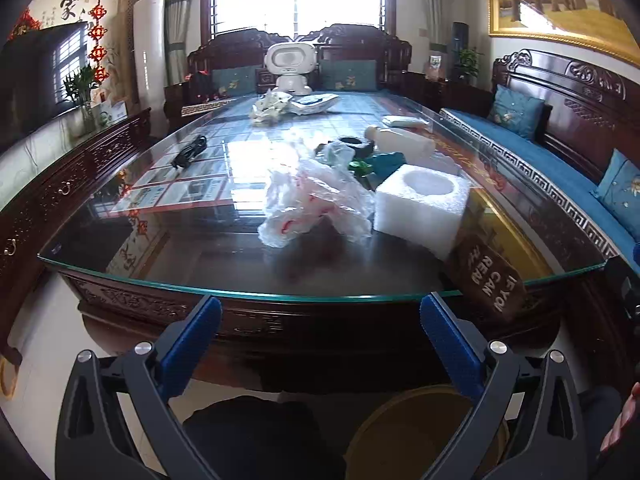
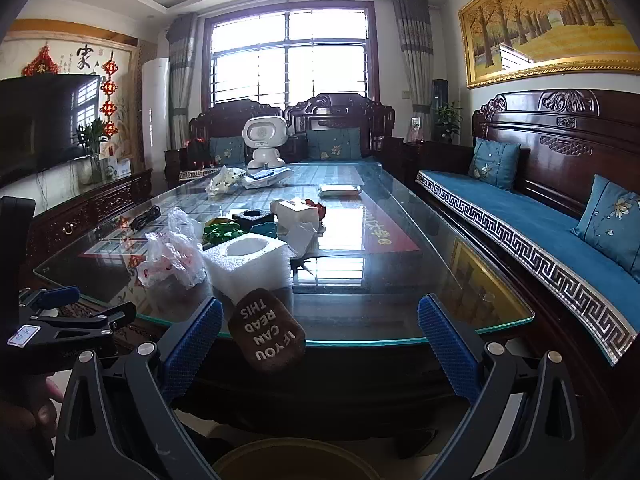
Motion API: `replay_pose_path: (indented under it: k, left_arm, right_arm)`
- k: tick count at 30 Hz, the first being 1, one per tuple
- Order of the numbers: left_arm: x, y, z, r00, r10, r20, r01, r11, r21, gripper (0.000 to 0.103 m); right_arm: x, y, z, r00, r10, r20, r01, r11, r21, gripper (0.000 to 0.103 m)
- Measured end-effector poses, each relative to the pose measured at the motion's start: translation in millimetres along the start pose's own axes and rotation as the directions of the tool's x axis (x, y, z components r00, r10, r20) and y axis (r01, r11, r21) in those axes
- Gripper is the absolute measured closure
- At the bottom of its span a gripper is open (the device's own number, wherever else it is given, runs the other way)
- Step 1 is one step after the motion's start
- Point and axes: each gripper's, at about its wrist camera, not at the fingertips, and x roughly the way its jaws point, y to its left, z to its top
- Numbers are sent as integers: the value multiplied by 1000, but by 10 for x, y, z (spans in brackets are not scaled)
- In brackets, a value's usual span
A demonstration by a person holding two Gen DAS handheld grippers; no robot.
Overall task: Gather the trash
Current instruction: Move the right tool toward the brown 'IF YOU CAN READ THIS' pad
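Blue ribbed pads line both pairs of jaws, and each pair is spread wide with nothing held between. The left gripper (image 1: 320, 312) is poised short of the near edge of the glass-topped dark carved wooden table (image 1: 248, 288), with the dark floor area and a round yellowish-brown bin (image 1: 424, 432) seen below it. The right gripper (image 2: 320, 316) is likewise held before the table edge, and a brown fuzzy sock with white lettering (image 2: 266, 330) is draped over that edge between its jaws in the view, untouched by the pads. In the right wrist view the left gripper appears at the lower left.

Just beyond the sock, a white foam block with a round hollow (image 1: 422, 208) rests on the glass. Beside it, to the left, a crumpled clear plastic bag with red print (image 1: 316, 200) is spread. Behind these, a green crumpled wrapper (image 2: 222, 232), a black foam ring (image 2: 253, 216), a teal piece and a white bottle lying on its side (image 1: 400, 142) are clustered. A black coiled cable (image 1: 190, 152) lies well apart to the left. Farther back, more crumpled white wrappings (image 1: 270, 108) and a flat white packet (image 2: 340, 190) are seen, with a white toy robot (image 1: 290, 68) at the far end.
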Motion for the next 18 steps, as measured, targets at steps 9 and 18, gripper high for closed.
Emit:
replay_pose_path:
  k: [9, 18]
  left_arm:
    - [18, 68, -11, 996, -53, 67, 57, 997, -54, 4]
    - [64, 63, 11, 995, -95, 26, 94, 995, 43, 4]
  right_arm:
    - [319, 189, -179, 985, 153, -82, -157, 987, -41, 16]
    - [725, 258, -281, 965, 190, -184, -192, 981, 7, 23]
